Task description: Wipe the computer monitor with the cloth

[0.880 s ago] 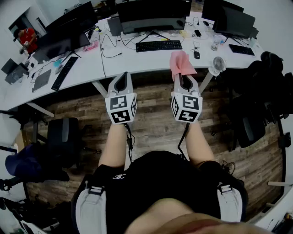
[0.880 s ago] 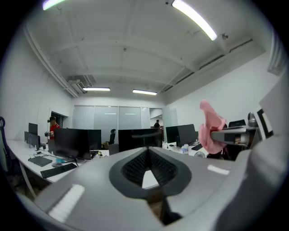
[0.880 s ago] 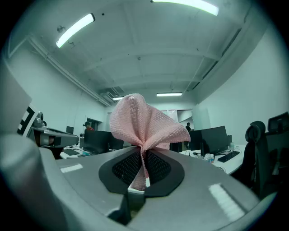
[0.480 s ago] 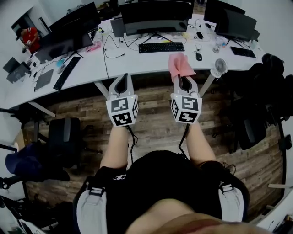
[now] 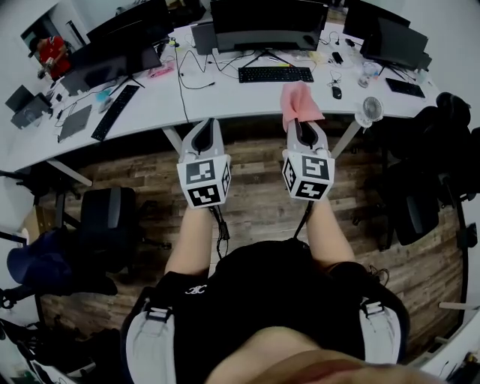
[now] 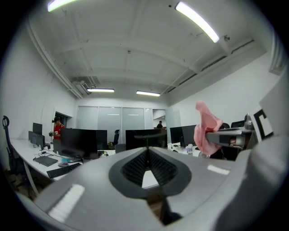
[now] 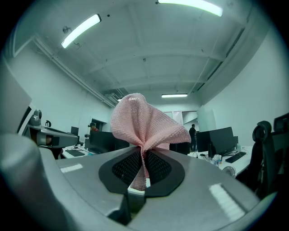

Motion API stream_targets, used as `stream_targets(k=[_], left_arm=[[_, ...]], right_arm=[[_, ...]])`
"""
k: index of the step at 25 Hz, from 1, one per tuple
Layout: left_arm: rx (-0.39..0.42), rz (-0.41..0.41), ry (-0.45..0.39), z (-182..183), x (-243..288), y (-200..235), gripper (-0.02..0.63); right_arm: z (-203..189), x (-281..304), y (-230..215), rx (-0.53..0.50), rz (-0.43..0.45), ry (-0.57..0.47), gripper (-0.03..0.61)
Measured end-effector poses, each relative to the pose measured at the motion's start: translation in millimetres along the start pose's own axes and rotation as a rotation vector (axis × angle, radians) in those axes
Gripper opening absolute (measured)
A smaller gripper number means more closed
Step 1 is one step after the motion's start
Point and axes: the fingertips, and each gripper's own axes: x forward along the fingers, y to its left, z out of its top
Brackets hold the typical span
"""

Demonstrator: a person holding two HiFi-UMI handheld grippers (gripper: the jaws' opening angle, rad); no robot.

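**Cloth gripped, wipe not started**

Right gripper (image 7: 142,163): jaws clamped on the pink cloth (image 7: 145,121). It's pinched at a fold, and most of it fans up past the jaw tips. Left gripper (image 6: 148,158): jaws together with nothing between them, held beside the right one and apart from it.

Progress: judging by the grip, pick-up is done. There's no contact yet with the monitor (image 5: 268,21). It stands at the back of the white desk (image 5: 225,101), well apart from the cloth, with the keyboard (image 5: 275,74) in front of it. All the wiping is left: approach, press cloth to screen, sweep.

Room:
- **Position:** both grippers sit over the wood floor (image 5: 255,195), near the desk's front edge.
- **Path ahead:** straight over the edge and keyboard looks open.
- **Left of keyboard:** loose cables (image 5: 187,64).
- **Right of keyboard:** mouse (image 5: 336,92) and small fan (image 5: 370,111), the fan right at the edge.
- **Side limit:** the neighbouring screen (image 5: 390,41) stands close on the right, so wide sweeps have a limit there.
- **Low sweep risk:** the monitor's stand legs spread behind the keyboard and could probably snag the cloth.
- **Chairs:** the dark chair (image 5: 427,180) on the right and the low chair (image 5: 105,225) on the left are both clear of the arms.
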Motion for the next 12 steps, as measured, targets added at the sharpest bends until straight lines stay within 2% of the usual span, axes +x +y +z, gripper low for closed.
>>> stream_targets(k=[6,12], left_arm=[[-0.012,0.002,0.027,-11.4,-5.2,29.1,0.049],[-0.012,-0.001,0.027,-16.5,10.4,41.7,0.049]], right_arm=[[-0.6,8.5,31.4,0.0,0.012,0.001,0.017],[-1.3,33.5,41.5,0.002,0.028,-0.015,0.017]])
